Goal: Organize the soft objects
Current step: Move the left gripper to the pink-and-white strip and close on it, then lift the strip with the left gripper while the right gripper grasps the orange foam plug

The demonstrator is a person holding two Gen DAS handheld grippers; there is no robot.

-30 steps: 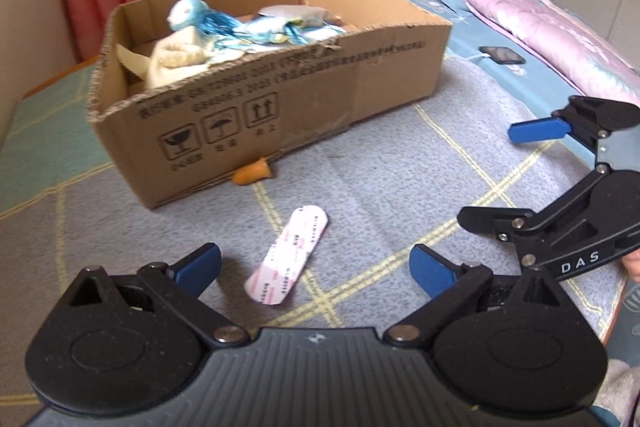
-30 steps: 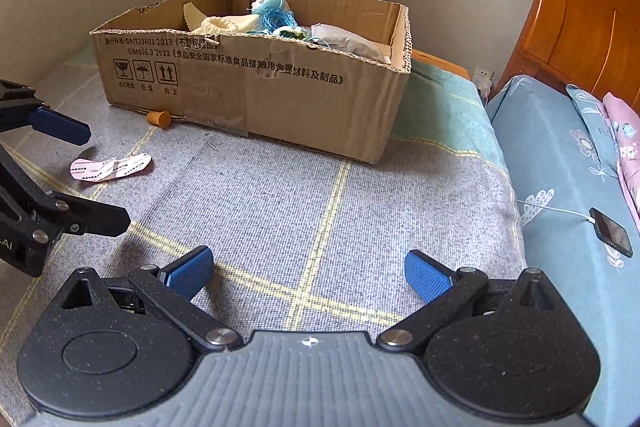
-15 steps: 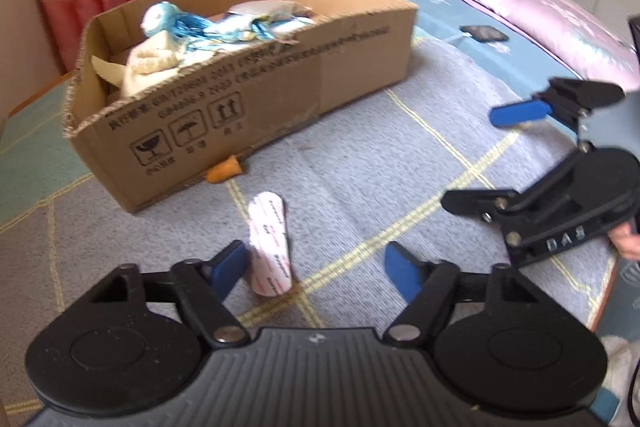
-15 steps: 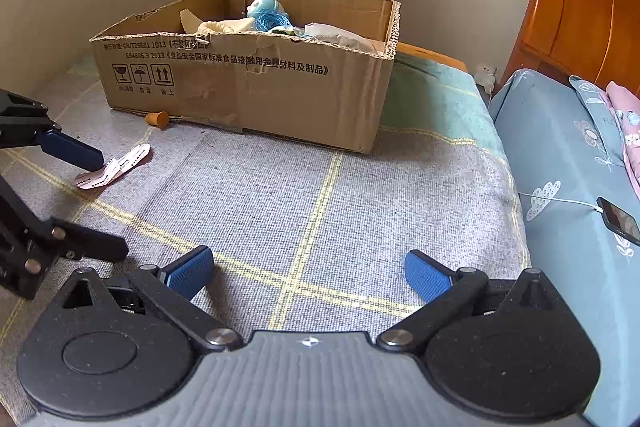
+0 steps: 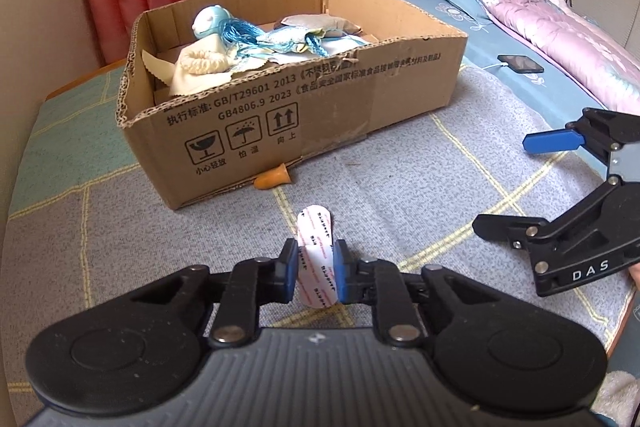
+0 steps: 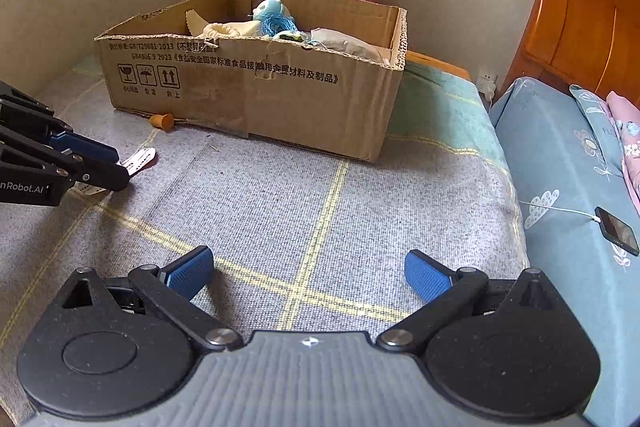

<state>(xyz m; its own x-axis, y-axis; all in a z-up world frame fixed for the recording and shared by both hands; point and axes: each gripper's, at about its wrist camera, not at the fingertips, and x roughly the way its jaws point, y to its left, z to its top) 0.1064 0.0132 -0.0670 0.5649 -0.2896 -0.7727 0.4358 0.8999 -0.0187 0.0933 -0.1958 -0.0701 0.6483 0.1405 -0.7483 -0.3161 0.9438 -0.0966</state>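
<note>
The pink and white strip (image 5: 317, 259) now sits pinched between the blue pads of the left gripper (image 5: 316, 269), low in the middle of the left wrist picture. A moment ago the pads were wide apart and the strip lay loose on the gray blanket (image 5: 400, 187). So the grab looks done, and lifting it to the cardboard box (image 5: 296, 115) seems next. The strip is flat and thin, with round ends and tiny pink writing. The right gripper (image 6: 308, 273) is spread wide and holds nothing.
</note>
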